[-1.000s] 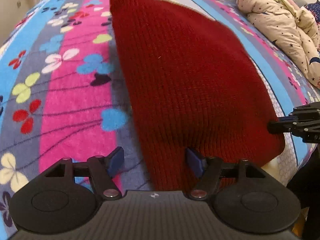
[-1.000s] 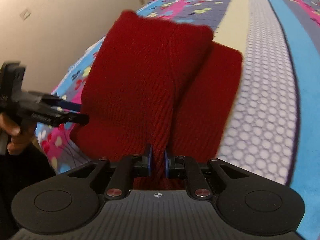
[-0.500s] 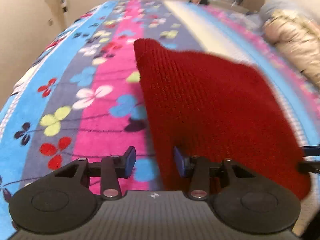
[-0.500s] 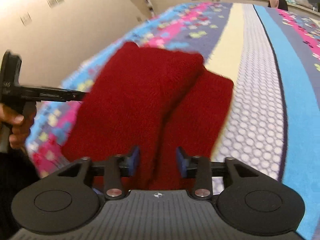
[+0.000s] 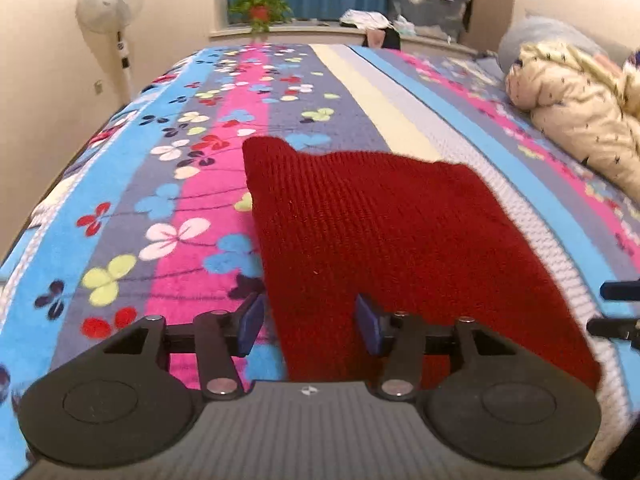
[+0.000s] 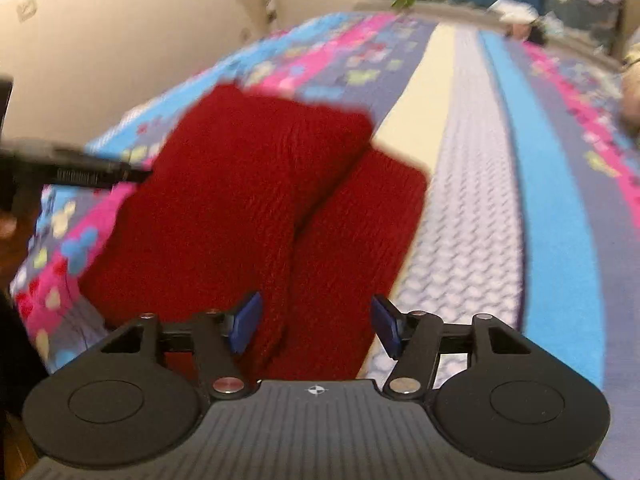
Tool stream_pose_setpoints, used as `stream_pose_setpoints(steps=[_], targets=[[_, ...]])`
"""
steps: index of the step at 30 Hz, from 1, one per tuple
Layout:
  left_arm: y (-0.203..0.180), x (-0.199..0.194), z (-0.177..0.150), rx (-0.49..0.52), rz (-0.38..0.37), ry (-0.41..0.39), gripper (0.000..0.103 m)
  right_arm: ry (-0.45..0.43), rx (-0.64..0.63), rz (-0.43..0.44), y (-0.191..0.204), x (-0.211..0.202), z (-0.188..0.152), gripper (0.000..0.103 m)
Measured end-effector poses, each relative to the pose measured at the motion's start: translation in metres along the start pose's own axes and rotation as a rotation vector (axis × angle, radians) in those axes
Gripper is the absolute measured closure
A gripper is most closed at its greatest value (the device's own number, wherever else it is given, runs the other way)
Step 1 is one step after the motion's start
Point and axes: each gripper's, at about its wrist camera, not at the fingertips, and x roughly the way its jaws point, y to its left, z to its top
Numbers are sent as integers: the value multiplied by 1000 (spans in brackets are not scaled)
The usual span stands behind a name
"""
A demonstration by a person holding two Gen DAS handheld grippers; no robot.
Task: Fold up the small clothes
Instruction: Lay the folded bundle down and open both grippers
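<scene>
1. Red knit garment (image 5: pixel 384 240) lies on the bed (image 5: pixel 120 184), close to the near edge, across the pink and grey stripes toward the white dotted one.
2. Right wrist view shows it doubled: one thick layer lies over another, and the lower layer sticks out on the side toward the white stripe. At least one fold looks done; edges do not line up.
3. Left gripper (image 5: pixel 310 318): jaws have just been opening, now at a middling gap. The near left edge of the garment shows between the blue pads, but the pads do not press on it.
4. Right gripper (image 6: pixel 314 326): jaws have just been opening from a pinch, now equally apart, the near end of the garment showing between them, not clamped.
5. Judgement: garment just released; what is left is evening the layers, maybe one more fold, then any other pieces.
6. Around: cream star-print bundle (image 5: pixel 576 112) at the bed's right edge, well apart. Fan (image 5: pixel 110 4) by the left wall, potted plant (image 5: pixel 260 8) and clutter on the ledge past the far edge.
7. Nothing lies on the garment or blocks either gripper.
</scene>
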Motion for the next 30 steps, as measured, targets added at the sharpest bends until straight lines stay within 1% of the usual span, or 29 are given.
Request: stream_pose_setpoints(steps=[1, 3, 4, 5, 6, 8, 10, 12, 14, 15, 17, 19, 20, 22, 24, 26, 30], targets=[[-2, -13, -4, -4, -10, -15, 32, -32, 5, -26, 3, -11, -1, 42], [-9, -42, -12, 13, 8, -77, 21, -77, 21, -87, 8, -35, -7, 38], [-16, -59, -17, 26, 25, -116, 20, -84, 27, -111, 10, -43, -10, 36], [-21, -74, -21, 30, 28, -144, 20, -86, 39, -142, 12, -51, -13, 31], [-25, -88, -26, 25, 26, -164, 19, -86, 51, -163, 14, -57, -16, 29], [-36, -119, -44, -1, -15, -210, 19, -79, 83, -189, 17, -69, -24, 29], [-48, -144, -62, -27, -41, -230, 19, -74, 101, -215, 21, -81, -30, 28], [-55, -160, -78, -74, -15, -238, 19, -88, 109, -232, 27, -93, -39, 23], [-61, -173, -96, -129, -3, -239, 19, -99, 102, -241, 36, -99, -49, 21], [-64, -177, -105, -143, 2, -236, 19, -103, 97, -246, 39, -101, -55, 20], [-73, -179, -116, -130, 6, -224, 19, -98, 79, -250, 43, -100, -67, 20], [-77, -178, -117, -108, -14, -217, 19, -89, 44, -249, 49, -97, -69, 20], [-77, -174, -115, -105, -9, -220, 19, -88, 31, -250, 50, -94, -69, 20], [-77, -163, -113, -107, 17, -203, 19, -70, 29, -243, 50, -87, -69, 20], [-75, -154, -112, -126, 41, -164, 19, -42, 31, -236, 50, -81, -70, 20], [-74, -149, -111, -142, 54, -139, 19, -34, 22, -232, 50, -77, -70, 20], [-69, -147, -111, -146, 80, -130, 17, -31, 6, -223, 55, -76, -71, 20]])
